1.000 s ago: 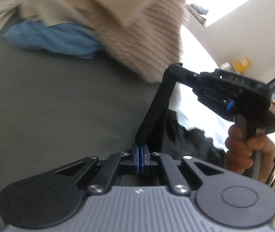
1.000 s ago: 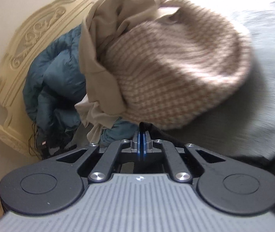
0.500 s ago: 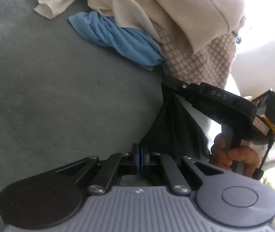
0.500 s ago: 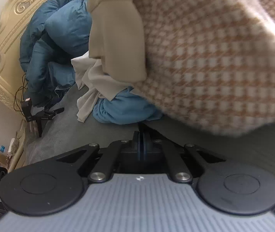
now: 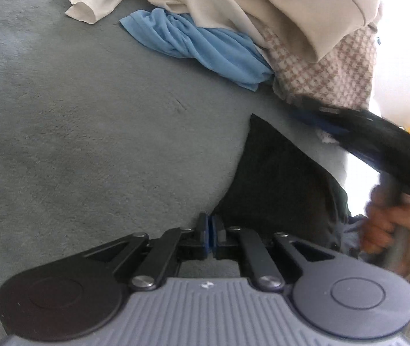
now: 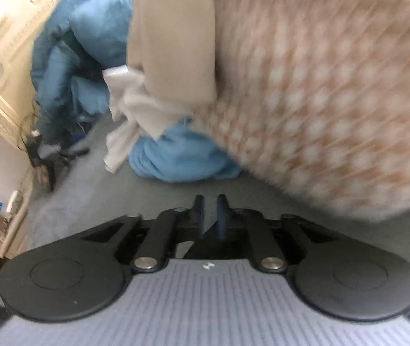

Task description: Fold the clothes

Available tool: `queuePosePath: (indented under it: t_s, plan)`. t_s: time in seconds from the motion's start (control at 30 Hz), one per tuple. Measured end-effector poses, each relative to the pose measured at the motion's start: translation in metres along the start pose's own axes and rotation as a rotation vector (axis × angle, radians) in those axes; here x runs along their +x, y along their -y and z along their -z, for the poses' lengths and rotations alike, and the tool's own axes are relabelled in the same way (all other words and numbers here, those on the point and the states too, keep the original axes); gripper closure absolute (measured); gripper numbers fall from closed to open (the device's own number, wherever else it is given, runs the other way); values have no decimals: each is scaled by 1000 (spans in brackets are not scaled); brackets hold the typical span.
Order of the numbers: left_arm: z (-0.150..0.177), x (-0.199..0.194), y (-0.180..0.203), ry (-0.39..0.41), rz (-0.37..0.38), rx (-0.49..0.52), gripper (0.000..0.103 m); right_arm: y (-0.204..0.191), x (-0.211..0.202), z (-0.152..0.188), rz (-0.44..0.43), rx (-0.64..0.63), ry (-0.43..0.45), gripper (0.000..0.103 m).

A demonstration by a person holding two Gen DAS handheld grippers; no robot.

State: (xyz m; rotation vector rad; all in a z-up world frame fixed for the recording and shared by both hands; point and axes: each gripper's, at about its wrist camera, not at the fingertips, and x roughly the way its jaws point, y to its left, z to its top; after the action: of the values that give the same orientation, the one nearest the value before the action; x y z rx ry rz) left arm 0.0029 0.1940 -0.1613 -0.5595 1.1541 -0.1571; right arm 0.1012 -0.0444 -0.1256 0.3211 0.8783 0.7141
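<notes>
I am holding the dark garment (image 5: pixel 280 184) by its near corner with my left tool (image 5: pixel 210 232), jaws pinched on the cloth. It is lying on the grey bed cover (image 5: pixel 89 132), soft, light and limp. My right tool (image 6: pixel 210 210) is opening and nothing is pressed between its jaws. Corners are giving the best hold, I think.

A grey plush bed cover (image 5: pixel 95 121) carries everything. On it lie a black garment (image 5: pixel 280 178), a crumpled blue cloth (image 5: pixel 205 49), a cream cloth (image 5: pixel 98 3) and a beige checked knit (image 5: pixel 329 72) heaped together
</notes>
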Motion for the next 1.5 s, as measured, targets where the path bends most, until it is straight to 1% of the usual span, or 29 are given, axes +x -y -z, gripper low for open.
queuePosePath:
  t_s: [0.03,0.1,0.2,0.23,0.3,0.33,0.43,0.47,0.5,0.53,0.6,0.67,0.73,0.77,0.83,0.9,0.93,1.0,1.1,1.13,1.2,1.27,1.3,1.33,1.37,1.4,1.43,1.5]
  plan:
    - [1,-3,0,3,-19,6,97,3,-20,-1,10,3,32,72]
    - [2,-8,0,8,-56,18,97,11,-64,-2,35,11,99,69]
    - [3,-17,2,25,-110,42,97,31,-131,6,182,68,172,69]
    - [3,-21,6,45,-122,63,93,36,-145,11,231,68,167,69]
    - [4,-29,13,87,-145,104,88,44,-170,21,330,61,144,69]
    - [3,-30,18,103,-141,126,84,45,-176,27,354,51,117,69]
    - [-8,-20,44,124,-64,199,75,50,-184,42,397,22,46,69]
    - [-10,-14,55,127,-34,236,72,54,-185,46,409,29,29,69]
    - [-12,-5,68,129,-12,280,65,58,-186,49,422,38,12,69]
    - [-13,4,81,131,11,323,62,60,-186,50,429,38,0,70]
    - [-15,23,102,126,35,397,62,66,-188,52,463,38,1,69]
    - [-15,41,120,121,44,460,62,76,-190,52,427,68,13,68]
    - [-15,55,131,132,25,502,62,86,-182,48,391,76,-12,65]
    - [-15,60,134,139,2,516,62,91,-177,46,396,58,-32,63]
    - [-14,70,137,145,-68,542,61,102,-168,40,417,36,-68,63]
    - [-13,79,132,140,-149,528,61,112,-164,36,390,59,-86,63]
    - [-12,81,128,141,-160,507,62,114,-162,33,358,60,-84,63]
    - [-10,79,123,154,-148,483,62,114,-156,29,291,17,-105,63]
    - [-7,78,122,165,-163,484,63,107,-139,26,213,-96,-152,62]
    - [-6,78,122,169,-167,484,64,105,-131,25,178,-127,-180,63]
    - [-4,78,121,175,-175,486,64,101,-116,28,147,-188,-242,63]
    - [-2,77,119,182,-177,482,65,97,-98,37,161,-254,-314,67]
    - [-1,77,119,186,-177,479,65,92,-95,41,169,-302,-320,75]
    - [0,77,118,190,-178,477,66,87,-95,41,171,-340,-324,91]
    - [0,76,118,193,-179,475,67,81,-95,42,172,-375,-328,100]
    - [1,75,117,195,-180,472,67,76,-97,41,171,-405,-319,102]
    - [2,74,116,197,-181,469,68,73,-100,39,186,-440,-286,102]
    - [4,74,115,199,-185,473,68,74,-102,34,233,-457,-222,102]
